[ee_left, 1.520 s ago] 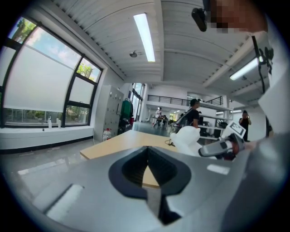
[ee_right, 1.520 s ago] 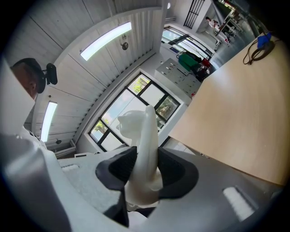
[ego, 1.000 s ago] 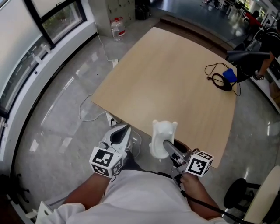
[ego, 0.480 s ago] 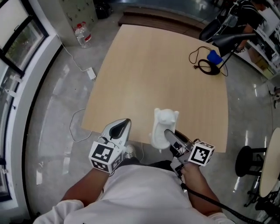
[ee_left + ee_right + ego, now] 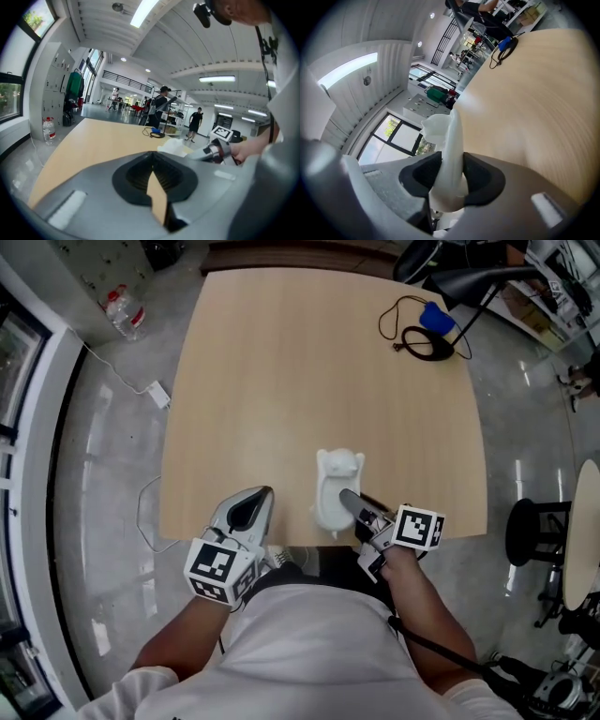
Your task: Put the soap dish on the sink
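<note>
Head view, soap dish (image 5: 336,491): white and smooth, with two small ear-like bumps at its far end. It is carried tilted up just over the near edge of the table (image 5: 319,362).
Grip: the right gripper (image 5: 349,504) pinches one thin wall of the dish between its dark pads (image 5: 480,178).
Handling: it looks light, stiff and glossy. It could probably slip or swivel in this edge hold, so a deeper hold on the wall seems safer.
Left gripper (image 5: 251,507): its jaws are together with nothing between them, and it is just left of the dish.
Sink: none in any view.
Far table corner: a black cable with a blue object (image 5: 424,329).
Floor: a water bottle (image 5: 125,313).
</note>
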Tool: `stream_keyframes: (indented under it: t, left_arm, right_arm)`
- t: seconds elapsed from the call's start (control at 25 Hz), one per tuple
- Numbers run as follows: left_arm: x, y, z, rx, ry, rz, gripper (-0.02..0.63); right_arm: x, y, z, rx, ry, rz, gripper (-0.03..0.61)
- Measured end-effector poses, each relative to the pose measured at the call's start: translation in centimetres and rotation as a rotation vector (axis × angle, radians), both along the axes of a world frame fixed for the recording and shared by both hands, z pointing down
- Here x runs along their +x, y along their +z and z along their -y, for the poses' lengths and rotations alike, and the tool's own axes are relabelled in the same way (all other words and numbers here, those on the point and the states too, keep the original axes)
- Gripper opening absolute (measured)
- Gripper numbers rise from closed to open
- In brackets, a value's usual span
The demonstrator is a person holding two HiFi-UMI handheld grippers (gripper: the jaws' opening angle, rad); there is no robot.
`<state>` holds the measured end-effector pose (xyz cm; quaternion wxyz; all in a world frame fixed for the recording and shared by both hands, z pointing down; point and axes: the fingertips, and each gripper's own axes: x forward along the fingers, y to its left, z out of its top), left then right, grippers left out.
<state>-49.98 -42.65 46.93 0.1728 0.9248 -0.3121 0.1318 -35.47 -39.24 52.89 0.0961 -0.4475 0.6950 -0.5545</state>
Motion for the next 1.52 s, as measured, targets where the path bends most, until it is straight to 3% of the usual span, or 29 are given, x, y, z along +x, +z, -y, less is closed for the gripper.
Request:
stream_keyframes:
  t: [0.36,0.84,1.52]
  left_arm:
    - [2.6,2.7,1.9,-0.081,-0.020,0.040,0.008]
    - [1.6,3.2,3.3,-0.127,-0.055,0.050,0.008]
    - [1.5,3.0,3.7,-0.128,-0.029,0.045,0.008]
  right_arm:
    - [1.0,6.8,3.0,-0.148,-0.030,0.035,0.144]
    - [0.1,9.9,3.9,-0.261,-0.037,0.053,0.146]
    - [0.8,10.9,4.3,-0.295,0.003,-0.012,0.163]
